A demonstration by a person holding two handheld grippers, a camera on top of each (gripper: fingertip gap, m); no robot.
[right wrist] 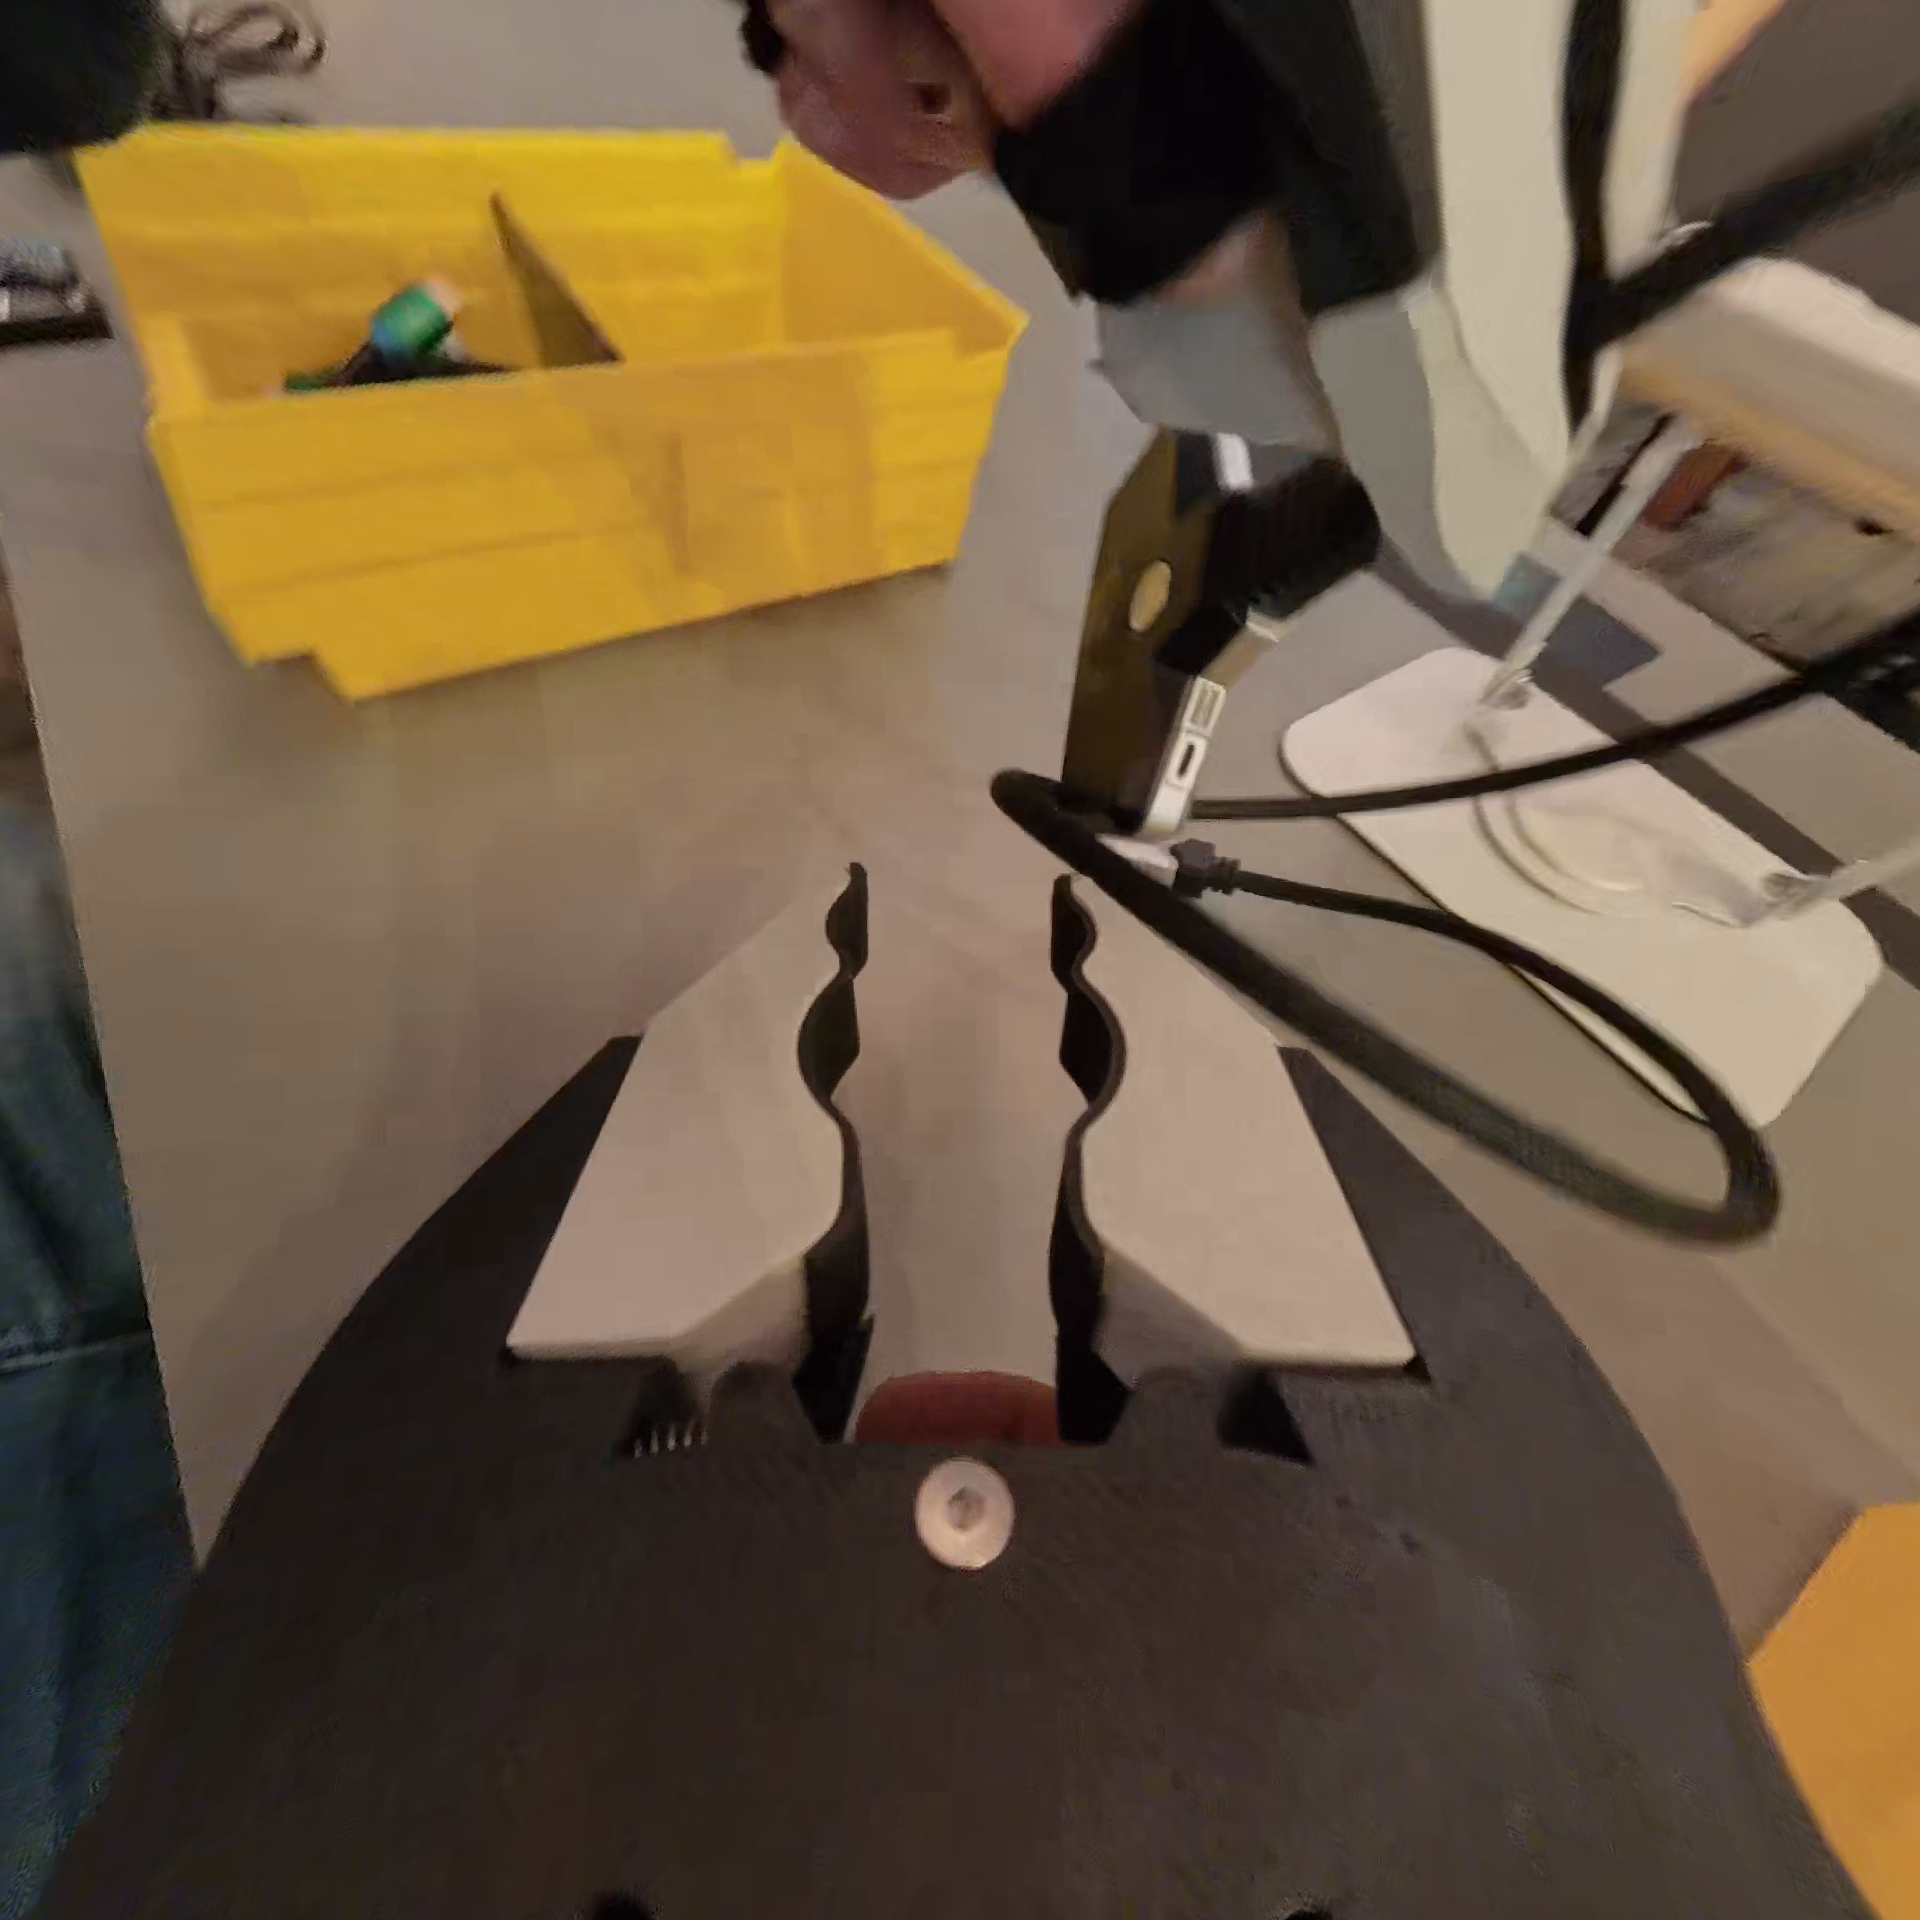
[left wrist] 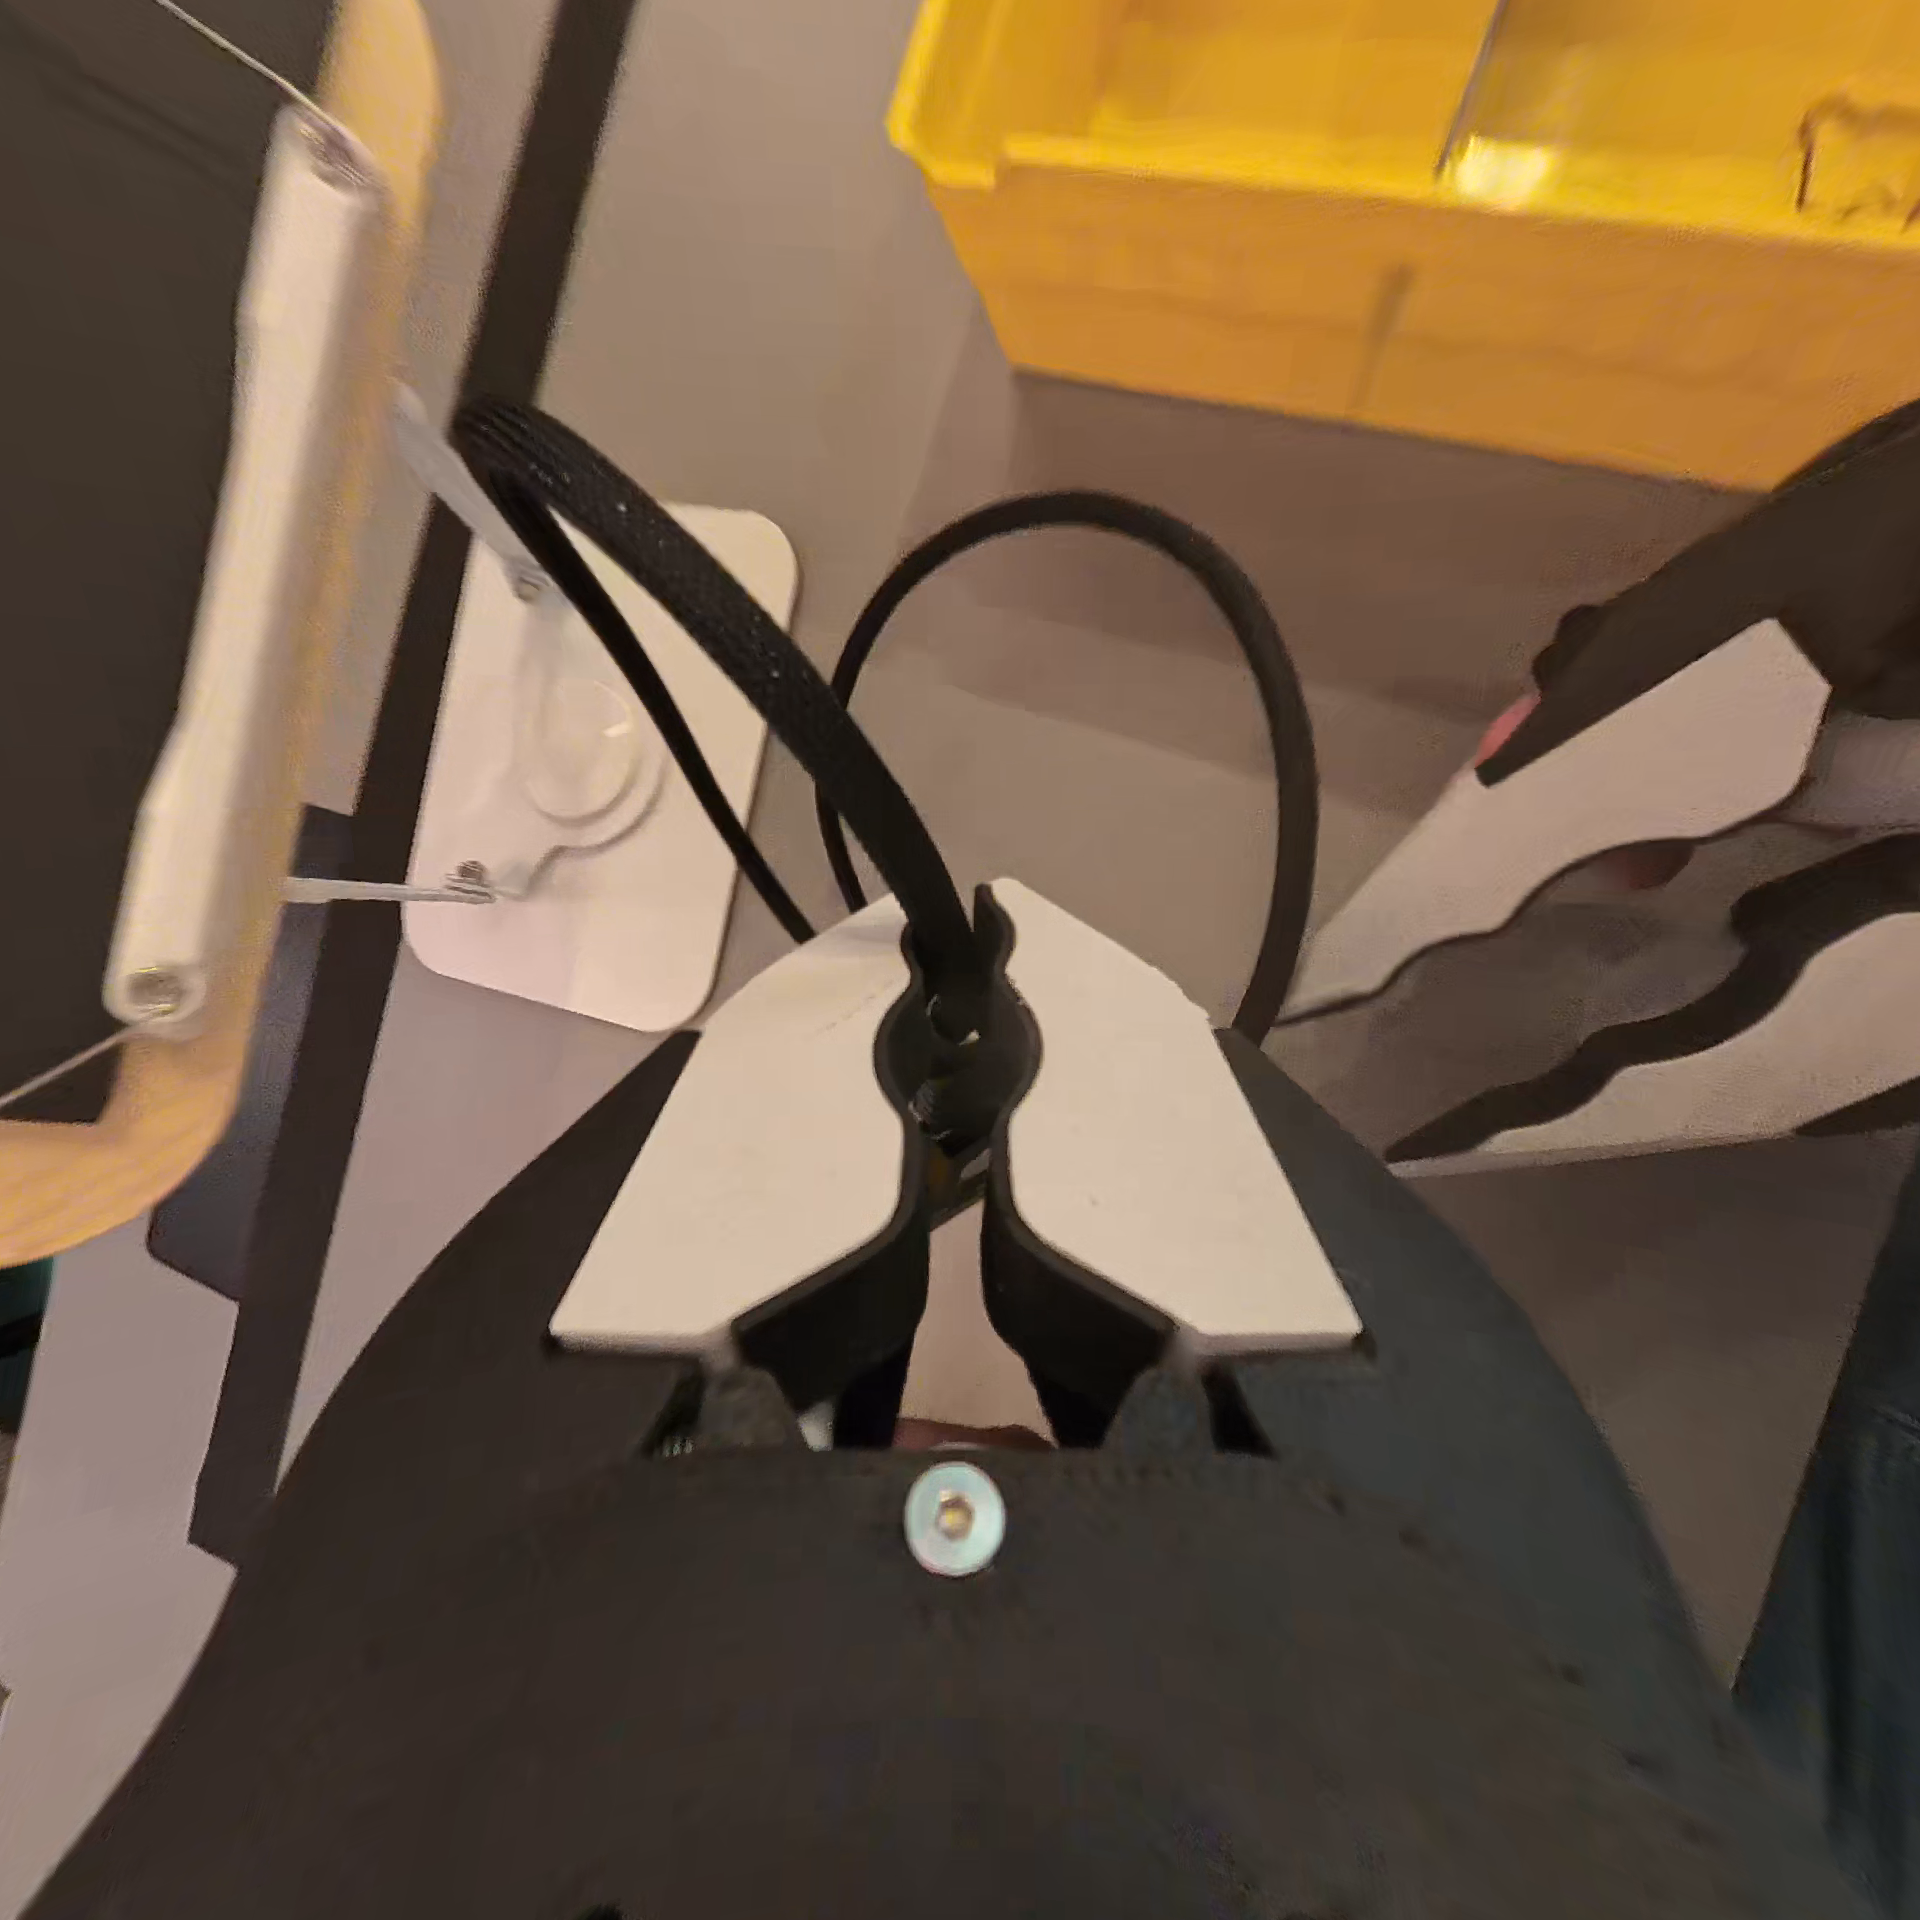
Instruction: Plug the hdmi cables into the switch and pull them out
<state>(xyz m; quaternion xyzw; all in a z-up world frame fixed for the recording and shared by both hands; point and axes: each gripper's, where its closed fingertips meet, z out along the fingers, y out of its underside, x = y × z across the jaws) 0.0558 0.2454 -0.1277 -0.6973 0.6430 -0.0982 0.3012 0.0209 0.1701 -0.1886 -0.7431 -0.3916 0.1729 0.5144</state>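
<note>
My left gripper (left wrist: 977,935) is shut on the plug of a black braided hdmi cable (left wrist: 748,644), which arcs up and left. In the right wrist view the left gripper (right wrist: 1226,416) holds that ribbed plug (right wrist: 1299,540) seated in a small black switch (right wrist: 1132,665) with a silver port edge. The switch hangs tilted, its lower end at the table. A thinner black cable's plug (right wrist: 1200,871) lies loose just below it. My right gripper (right wrist: 956,894) is open and empty, a short way in front of the switch. It also shows in the left wrist view (left wrist: 1444,966).
A yellow divided bin (right wrist: 582,499) holding small items stands on the grey table; it also shows in the left wrist view (left wrist: 1455,260). A white stand base (right wrist: 1662,914) with a clear post sits to the right. A wooden board (left wrist: 322,520) hangs at left. The braided cable loops on the table (right wrist: 1558,1164). About 10 centimeters separates my left fingertips from my right.
</note>
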